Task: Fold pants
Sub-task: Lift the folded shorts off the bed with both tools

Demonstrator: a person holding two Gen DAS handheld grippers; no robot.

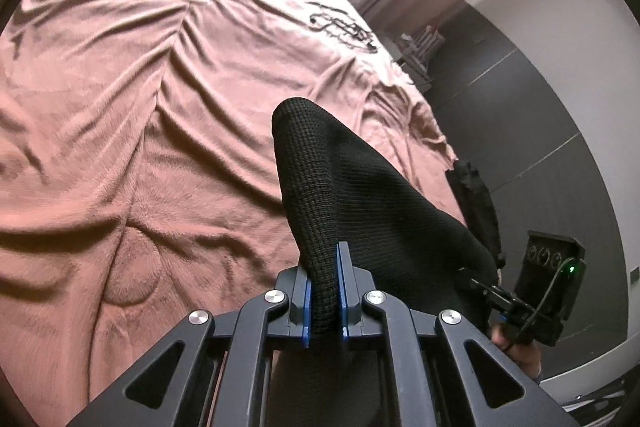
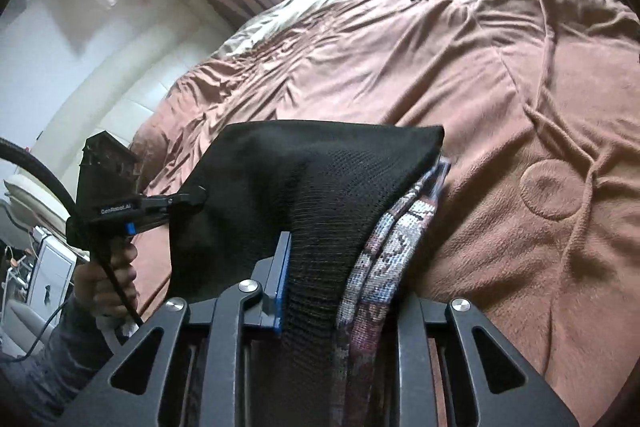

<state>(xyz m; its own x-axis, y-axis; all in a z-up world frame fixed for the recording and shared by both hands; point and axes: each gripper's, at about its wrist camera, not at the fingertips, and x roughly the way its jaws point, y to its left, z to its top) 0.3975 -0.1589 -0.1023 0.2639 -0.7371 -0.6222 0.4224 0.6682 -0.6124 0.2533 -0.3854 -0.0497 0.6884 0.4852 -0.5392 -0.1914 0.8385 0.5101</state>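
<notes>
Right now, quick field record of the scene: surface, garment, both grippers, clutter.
surface: bed with a wrinkled brown blanket
garment: black knit pants, lifted off the blanket, stretched between both grippers
lining: patterned fabric showing at the garment's edge in the right wrist view
left gripper: shut on the pants, cloth pinched between blue pads
right gripper: shut on the pants, thicker bunch of cloth
clutter: dark cable at the far end of the bed
fold status: not yet laid flat
</notes>
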